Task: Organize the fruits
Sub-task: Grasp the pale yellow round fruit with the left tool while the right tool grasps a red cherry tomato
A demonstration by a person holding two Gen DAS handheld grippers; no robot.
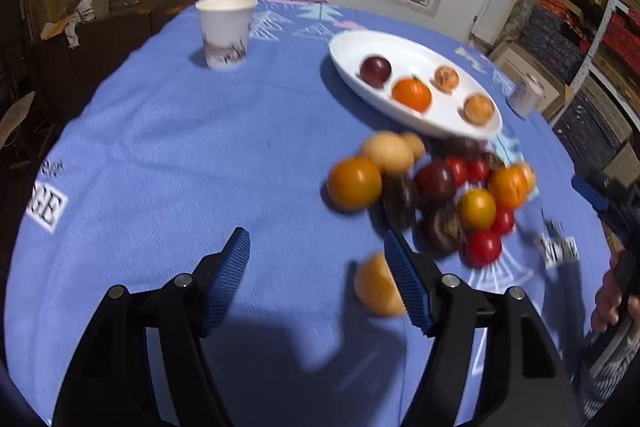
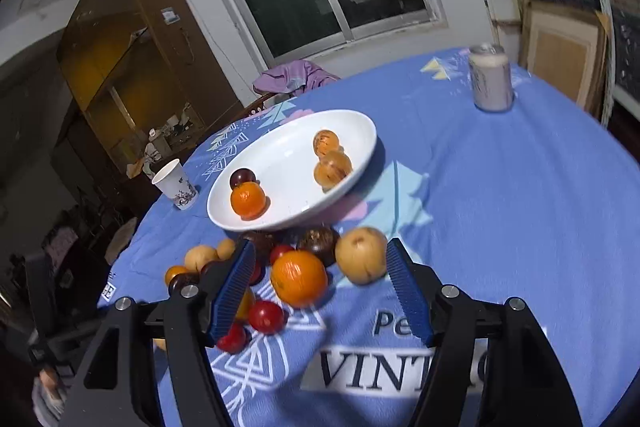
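Left gripper [image 1: 316,267]: jaws are held apart, nothing gripped; only bare cloth is seen betw. the blue pads. A tan fruit [image 1: 376,291] lies just beside the right-side pad, partly hidden by it; contact can't be told (blur).

Right gripper [image 2: 320,277]: jaws are likewise spread, nothing clamped. An orange [image 2: 299,278] and a tan pear-like fruit [image 2: 360,261] are seen betw. the fingers but further off, lying on the cloth, not pressed by the pads.

Beyond both, a loose fruit pile [image 1: 436,191] (oranges, small red ones, dark ones) is spread on the blue tablecloth [image 1: 180,147] just in front of the white plate [image 2: 344,123]. On the plate 4 fruits are placed: a dark plum [image 2: 242,177], an orange, 2 brownish ones. A paper cup [image 1: 226,31] is set well apart at the left, a can [image 2: 491,78] far right.
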